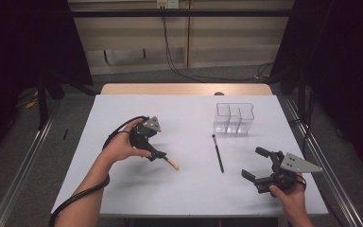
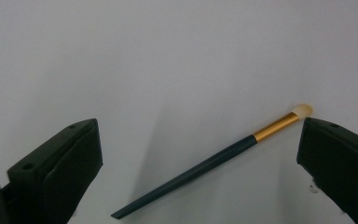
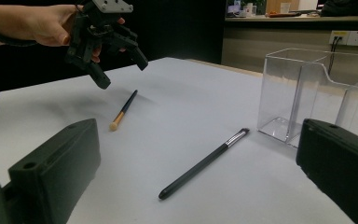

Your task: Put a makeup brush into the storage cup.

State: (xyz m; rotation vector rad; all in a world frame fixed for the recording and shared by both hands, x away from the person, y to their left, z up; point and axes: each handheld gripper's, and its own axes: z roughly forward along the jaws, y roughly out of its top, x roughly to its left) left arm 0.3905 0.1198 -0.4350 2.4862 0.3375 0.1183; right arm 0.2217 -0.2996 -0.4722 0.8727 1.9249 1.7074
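Observation:
A small make-up brush (image 1: 172, 163) with a dark handle, gold ferrule and pale tip lies flat on the white table (image 1: 179, 194), left of centre. My left gripper (image 1: 154, 149) hovers just above its handle end, open. In the left gripper view the brush (image 2: 205, 165) lies slantwise between the jaws of this gripper (image 2: 200, 127) and touches neither. A long black brush (image 1: 217, 152) lies right of centre. My right gripper (image 1: 255, 163) rests open at the front right, apart from it. The right gripper view has the long brush (image 3: 205, 163) ahead of the jaws, and the left gripper (image 3: 121, 72) over the small brush (image 3: 123, 110).
A clear plastic organiser (image 1: 234, 118) with several upright compartments stands at the back right of the table, just beyond the long brush; it is near my right jaw in the right gripper view (image 3: 307, 93). A rail (image 1: 23, 161) runs along the floor on the left.

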